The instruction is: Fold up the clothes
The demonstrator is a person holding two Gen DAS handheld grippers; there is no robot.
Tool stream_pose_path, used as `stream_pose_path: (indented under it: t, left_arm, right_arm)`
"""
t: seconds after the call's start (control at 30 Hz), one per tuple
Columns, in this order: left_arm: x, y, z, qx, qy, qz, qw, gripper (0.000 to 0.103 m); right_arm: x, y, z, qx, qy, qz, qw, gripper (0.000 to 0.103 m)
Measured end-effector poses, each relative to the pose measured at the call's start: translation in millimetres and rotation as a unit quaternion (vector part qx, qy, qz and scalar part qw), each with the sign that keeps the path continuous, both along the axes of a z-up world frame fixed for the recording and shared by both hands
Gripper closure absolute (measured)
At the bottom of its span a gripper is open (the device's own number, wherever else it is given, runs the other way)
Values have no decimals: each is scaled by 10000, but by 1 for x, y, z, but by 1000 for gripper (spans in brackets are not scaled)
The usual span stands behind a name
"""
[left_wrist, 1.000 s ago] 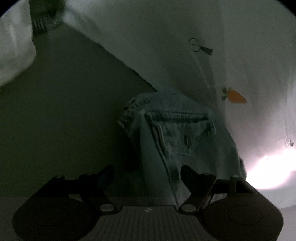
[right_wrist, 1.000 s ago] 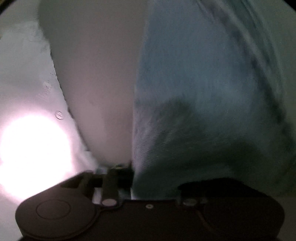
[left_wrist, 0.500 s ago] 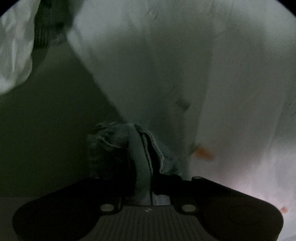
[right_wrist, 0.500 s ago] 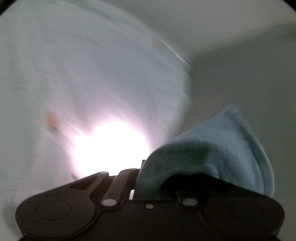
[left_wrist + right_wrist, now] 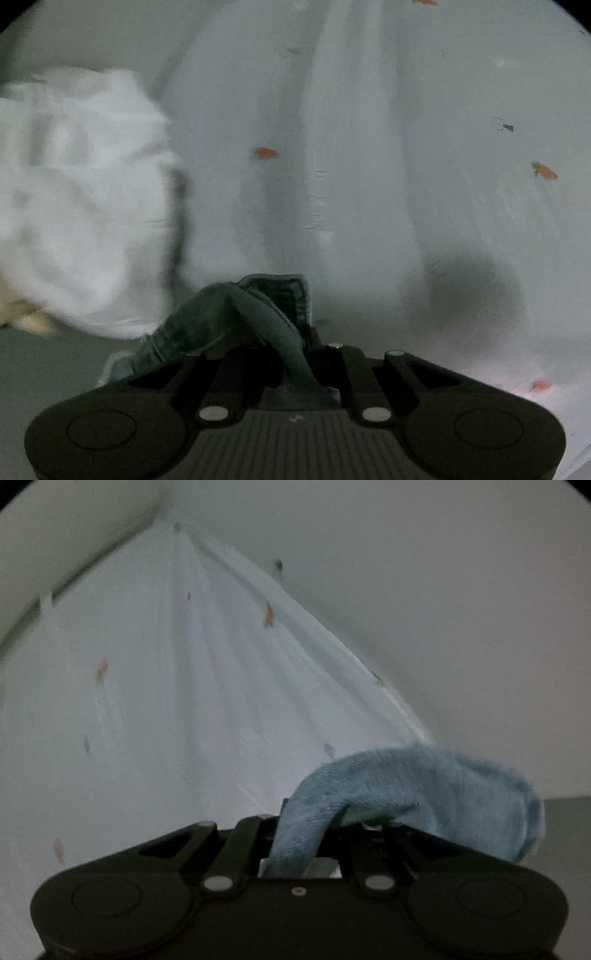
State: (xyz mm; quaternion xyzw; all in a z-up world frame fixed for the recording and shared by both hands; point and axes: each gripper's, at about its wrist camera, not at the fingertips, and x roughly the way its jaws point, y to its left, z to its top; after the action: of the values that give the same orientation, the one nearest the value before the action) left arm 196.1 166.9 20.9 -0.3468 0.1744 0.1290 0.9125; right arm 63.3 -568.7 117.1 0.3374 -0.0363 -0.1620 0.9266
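Both tongs, left and right, pinch one denim garment. Its blue cloth bunches in thick folds. One white sheet carries several orange carrots.

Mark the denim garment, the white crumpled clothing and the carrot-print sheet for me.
denim garment (image 5: 236, 317): left wrist view, bunched folds ahead of the gripper.
white crumpled clothing (image 5: 81, 199): left wrist view, middle of the pile.
carrot-print sheet (image 5: 369, 147): left wrist view, bare stretch.

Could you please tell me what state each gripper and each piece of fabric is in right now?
left gripper: shut on a bunched fold of the denim garment.
right gripper: shut on a light blue part of the denim, which loops over to its right.
carrot-print sheet: spread out, mildly creased.
white cloth pile: crumpled, unfolded, blurred.
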Motion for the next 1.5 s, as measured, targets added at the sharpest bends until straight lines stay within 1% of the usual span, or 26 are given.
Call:
stream_pose_path:
  t: [0.07,0.13,0.17,0.2,0.23,0.27,0.3,0.33,0.37,0.4,0.43,0.5,0.6,0.67,0.73,0.8,0.93,1.07,1.1,1.23,1.27,1.3,1.33,1.4,1.47,1.5]
  left_arm:
    - [-48,1,-29,-62,455,233,9987,89]
    - [-88,-1,-77,-232,1128,513,9920,89]
    - [-104,-1,-102,-300,1498,634,9862,88]
    - [-121,-1,-128,-349,1869,751,9789,88]
    - [-140,-1,-155,-436,2116,854,9726,88]
    - [-151,-4,-170,-483,2173,923,9705,87]
    - [-157,-7,-178,-484,2245,932,9688,87]
    - [-158,-13,-181,-346,2304,915,9682,86]
    - [-159,-20,-184,-207,2363,898,9673,86]
    - [-159,-26,-186,-49,2427,877,9661,86]
    - [-153,-32,-184,238,2530,825,9636,86]
    - [-139,-39,-182,566,2734,794,9569,85]
    - [-124,-45,-186,482,2935,950,9500,83]
    - [-136,-47,-184,482,2954,1034,9485,80]
    - [-140,-49,-184,555,3008,1047,9463,77]
    - [-139,-48,-182,588,3060,1068,9442,74]
    - [-137,-50,-173,751,3087,1094,9419,71]
    - [-136,-53,-162,817,3022,1170,9425,69]
    - [-136,-52,-160,814,3005,1203,9426,68]
    - [-138,-56,-151,935,2998,1308,9404,67]
    - [-139,-57,-151,951,2999,1321,9400,67]
    - [-140,-58,-150,968,3000,1334,9396,67]
    - [-140,-58,-149,984,3008,1355,9389,67]
    - [-142,-59,-146,1032,3013,1424,9372,66]
    - [-144,-59,-139,1123,2980,1626,9339,61]
    - [-146,-59,-136,1185,2956,1753,9316,59]
  right_arm:
    - [-13,-9,-44,185,679,-58,9975,96]
    - [-24,-17,-97,526,1466,-99,9877,96]
    - [-27,-24,-129,808,1936,-89,9777,96]
    - [-29,-31,-161,1087,2400,-78,9646,96]
    - [-30,-36,-191,1285,2841,-76,9501,96]
    - [-32,-39,-221,1402,3261,-83,9348,96]
    - [-36,-41,-245,1500,3587,-67,9213,96]
    - [-42,-43,-263,1582,3820,-30,9105,94]
    - [-48,-46,-276,1655,3920,-14,9049,92]
    - [-54,-49,-281,1708,3878,-33,9058,85]
    - [-58,-52,-283,1737,3864,-43,9058,76]
    - [-58,-54,-284,1773,3912,-23,9030,70]
    - [-59,-49,-282,1684,4111,82,8958,65]
    - [-61,-41,-279,1579,4258,166,8908,60]
    - [-65,-34,-279,1345,4413,327,8866,56]
    - [-67,-29,-276,989,4572,473,8826,54]
    - [-70,-25,-262,276,4765,608,8766,51]
    - [-69,-28,-250,26,4964,839,8640,50]
    - [-70,-29,-246,-19,4981,858,8629,50]
    - [-76,-32,-228,-232,4862,667,8710,51]
    - [-79,-34,-225,-187,4769,618,8766,51]
    - [-82,-38,-222,-44,4612,567,8855,51]
    - [-85,-41,-220,64,4521,520,8904,51]
    - [-84,-42,-220,40,4554,488,8889,51]
    - [-81,-40,-218,-205,4613,473,8858,50]
    - [-79,-39,-217,-335,4637,463,8842,48]
